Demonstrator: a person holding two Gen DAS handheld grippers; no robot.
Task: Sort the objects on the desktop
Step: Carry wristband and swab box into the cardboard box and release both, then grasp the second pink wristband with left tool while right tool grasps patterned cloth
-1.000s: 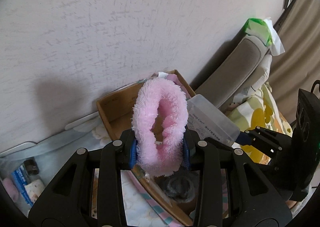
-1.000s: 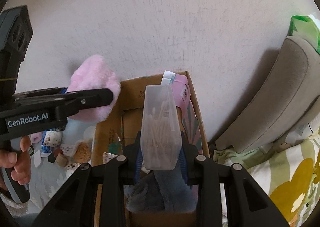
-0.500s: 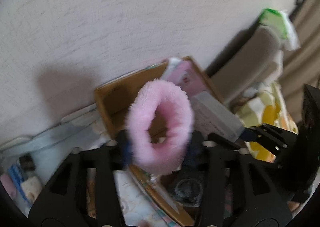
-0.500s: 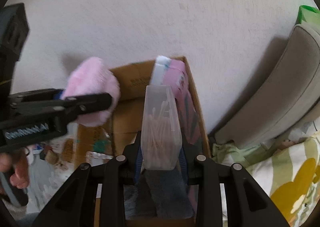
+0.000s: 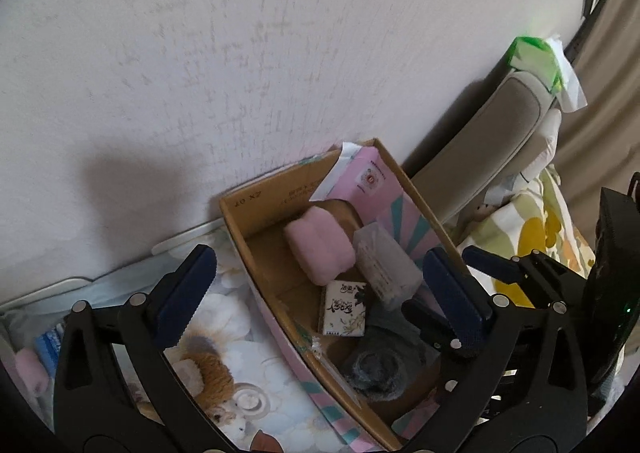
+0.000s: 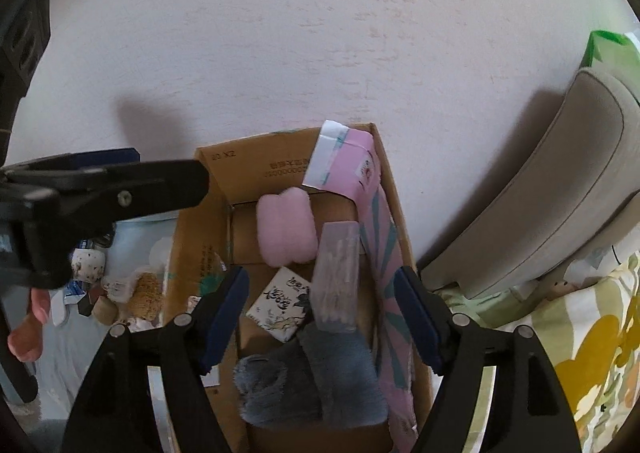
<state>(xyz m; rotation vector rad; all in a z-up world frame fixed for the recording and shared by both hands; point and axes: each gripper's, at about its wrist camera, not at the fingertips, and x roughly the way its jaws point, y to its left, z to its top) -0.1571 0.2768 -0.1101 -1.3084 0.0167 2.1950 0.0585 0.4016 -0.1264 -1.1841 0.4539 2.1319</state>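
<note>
A cardboard box (image 5: 236, 221) (image 6: 188, 245) stands against the wall. Inside lie a fluffy pink scrunchie (image 5: 320, 253) (image 6: 286, 233), a clear case of cotton swabs (image 5: 384, 269) (image 6: 335, 277), a small white illustrated pack (image 5: 344, 309) (image 6: 280, 303), a grey furry item (image 5: 376, 369) (image 6: 308, 381) and a pink packet (image 5: 368, 177) (image 6: 348, 161). My left gripper (image 5: 316, 293) is open and empty above the box; it shows at the left of the right wrist view. My right gripper (image 6: 322, 313) is open and empty over the box.
Small items lie on a floral cloth left of the box, among them a tan woolly ball (image 5: 212, 381) (image 6: 146, 293). A beige cushion (image 5: 480, 165) (image 6: 560, 189) with a green tissue pack (image 5: 536, 57) leans at the right. A yellow-flowered fabric (image 6: 592, 353) lies at the right.
Both grippers have opened. The pink scrunchie left the left gripper and the cotton swab case left the right gripper; both now lie in the box.
</note>
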